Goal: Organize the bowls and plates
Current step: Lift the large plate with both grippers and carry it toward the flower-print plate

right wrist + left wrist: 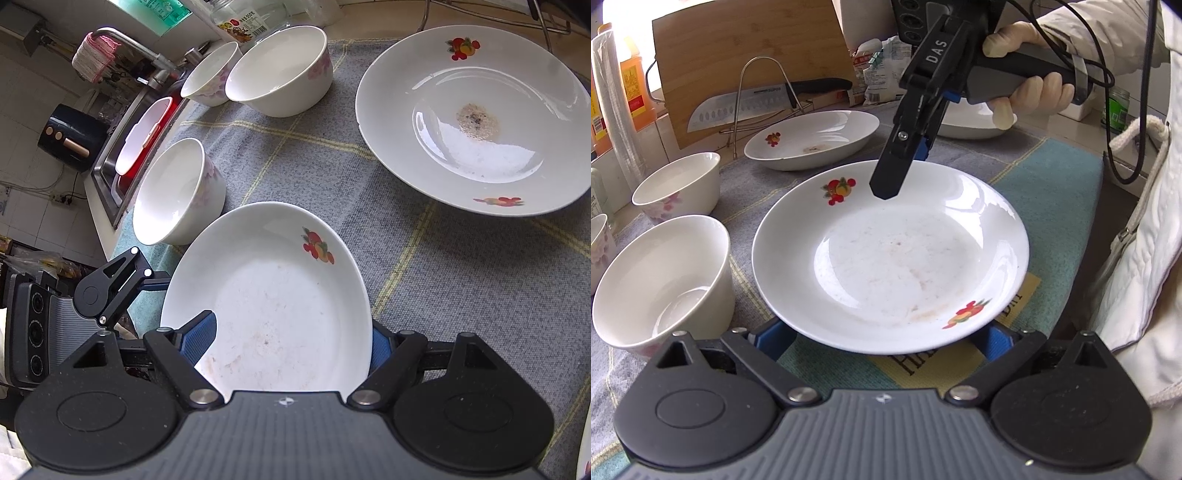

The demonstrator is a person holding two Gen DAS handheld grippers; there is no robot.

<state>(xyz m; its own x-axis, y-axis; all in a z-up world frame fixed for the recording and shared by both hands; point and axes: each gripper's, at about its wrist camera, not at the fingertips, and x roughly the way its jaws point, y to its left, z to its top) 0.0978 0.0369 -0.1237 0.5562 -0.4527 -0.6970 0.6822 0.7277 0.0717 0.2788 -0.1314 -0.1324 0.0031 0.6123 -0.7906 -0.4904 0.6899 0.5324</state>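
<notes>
A white plate with fruit decals (890,254) is held above the mat; it also shows in the right wrist view (273,314). My right gripper (905,162) is shut on its far rim, one blue pad (199,338) over the rim. My left gripper (886,343) is spread wide under the near rim, its blue fingers (772,338) apart, not clamping. A second decal plate (812,138) with a brown stain lies behind, also in the right wrist view (472,118). Three white bowls (665,277) (677,188) (210,74) stand at the left.
A grey and teal mat (424,280) covers the counter. A sink (122,158) with a red tub is beyond the bowls. A wooden cutting board (746,48), a knife (753,103), a wire rack (764,92), bottles and another white dish (971,125) stand behind.
</notes>
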